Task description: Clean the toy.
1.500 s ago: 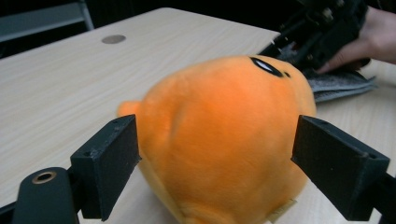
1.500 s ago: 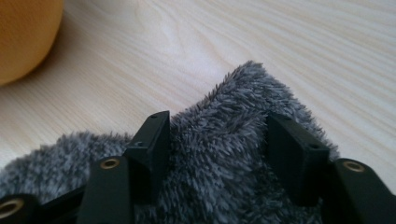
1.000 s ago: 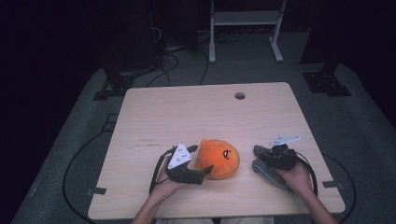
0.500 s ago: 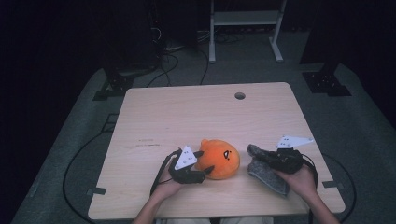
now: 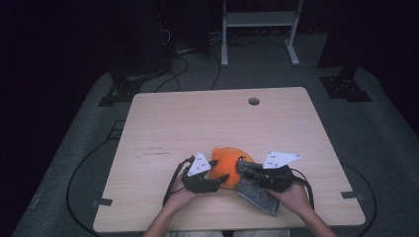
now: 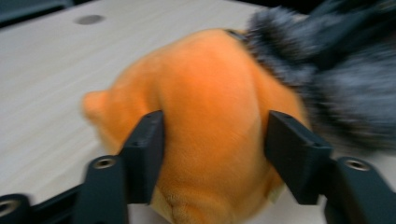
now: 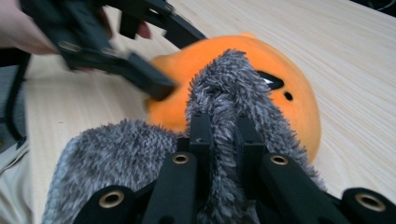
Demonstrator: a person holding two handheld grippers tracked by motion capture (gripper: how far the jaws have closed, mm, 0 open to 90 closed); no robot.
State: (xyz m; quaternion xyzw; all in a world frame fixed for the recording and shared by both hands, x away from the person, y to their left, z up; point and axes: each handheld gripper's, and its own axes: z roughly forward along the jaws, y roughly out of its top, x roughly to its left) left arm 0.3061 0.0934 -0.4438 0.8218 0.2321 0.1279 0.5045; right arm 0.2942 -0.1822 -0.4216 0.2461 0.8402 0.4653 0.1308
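An orange plush toy (image 5: 227,162) lies near the table's front edge. My left gripper (image 5: 212,180) is shut on the orange plush toy (image 6: 210,116), one jaw pressed into each side. My right gripper (image 5: 247,169) is shut on a fuzzy grey cloth (image 5: 256,192), and a fold of that grey cloth (image 7: 229,107) rises between its jaws and rests against the orange plush toy (image 7: 280,79). In the left gripper view the grey cloth (image 6: 327,79) touches the toy's right side. In the right gripper view the left gripper (image 7: 154,86) presses the toy from the left.
The wooden table (image 5: 207,123) has a small round hole (image 5: 254,101) near its far edge. Cables trail from both grippers over the table's front. A white metal frame (image 5: 259,19) and dark stands are on the floor behind.
My right gripper has carried the grey cloth left until it touches the toy. My left gripper and the toy have shifted slightly right, closer to it.
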